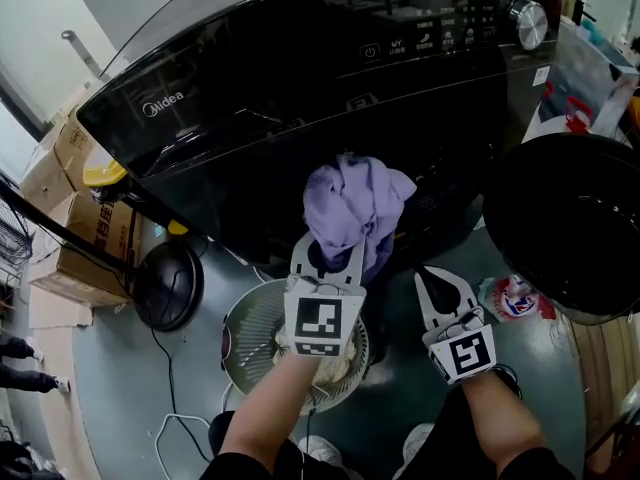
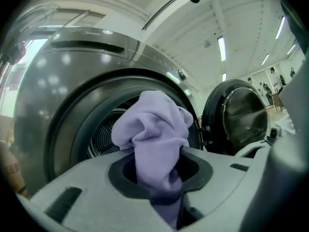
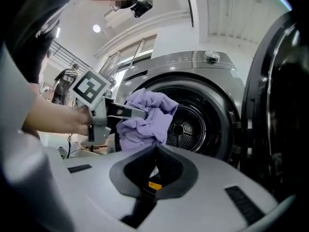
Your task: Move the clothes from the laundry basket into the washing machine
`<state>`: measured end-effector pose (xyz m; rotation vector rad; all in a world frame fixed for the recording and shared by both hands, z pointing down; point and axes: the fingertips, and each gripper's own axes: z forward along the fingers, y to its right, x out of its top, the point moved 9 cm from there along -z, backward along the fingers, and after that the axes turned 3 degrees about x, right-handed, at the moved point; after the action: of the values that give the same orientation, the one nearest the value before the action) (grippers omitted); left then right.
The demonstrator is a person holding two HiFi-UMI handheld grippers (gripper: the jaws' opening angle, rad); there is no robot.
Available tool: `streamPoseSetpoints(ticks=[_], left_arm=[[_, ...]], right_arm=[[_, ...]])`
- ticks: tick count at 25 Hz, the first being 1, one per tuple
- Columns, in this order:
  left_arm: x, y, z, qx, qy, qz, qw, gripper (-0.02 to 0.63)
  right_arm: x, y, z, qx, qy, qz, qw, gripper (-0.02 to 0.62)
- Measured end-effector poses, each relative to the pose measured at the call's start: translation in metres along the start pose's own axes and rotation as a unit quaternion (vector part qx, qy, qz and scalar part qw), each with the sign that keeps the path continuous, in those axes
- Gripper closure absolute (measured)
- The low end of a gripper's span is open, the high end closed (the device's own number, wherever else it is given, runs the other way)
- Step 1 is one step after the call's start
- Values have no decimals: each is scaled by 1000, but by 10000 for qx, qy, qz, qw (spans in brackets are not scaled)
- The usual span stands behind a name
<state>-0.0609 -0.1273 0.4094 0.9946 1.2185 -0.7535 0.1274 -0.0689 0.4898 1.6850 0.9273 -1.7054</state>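
The garment (image 1: 355,208) in the left gripper (image 1: 332,253) was a plain pale lilac. That gripper was light grey with a dark inner lining, and its cube bore a black-and-white square marker. The right gripper (image 1: 432,273) matched it, with a small yellow label (image 3: 154,185) deep between its jaws. Ahead of both, the washing machine (image 1: 300,88) was glossy black with white lettering and a silver knob (image 1: 528,23). Its drum (image 3: 193,124) was metal grey, dotted with rows of holes. The door (image 1: 575,218), right of the right gripper, was black. Below the left gripper the laundry basket (image 1: 250,328) was white mesh. Left of that gripper stood brown cardboard boxes (image 1: 95,228) with red print.
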Motion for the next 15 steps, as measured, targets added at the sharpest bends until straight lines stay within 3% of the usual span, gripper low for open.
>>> streamPoseSetpoints(ticks=[5,10,12,15], left_arm=[[5,-7,55,347,168,-184,9991,489],[-4,-20,104,801,34,-415,9959,489],[-19,-26,124,878,-244,-432,9949,475],[-54,-34,154,693,-1177,-739,9879,355]], right_arm=[[1,4,-6,-75,20,-7,10000,589],[1,4,-8,-96,2,-98,9999,589],[0,3,-8,-95,-14,-118,9999,589],[-1,2,-8,-71,-56,-129,9999,589]])
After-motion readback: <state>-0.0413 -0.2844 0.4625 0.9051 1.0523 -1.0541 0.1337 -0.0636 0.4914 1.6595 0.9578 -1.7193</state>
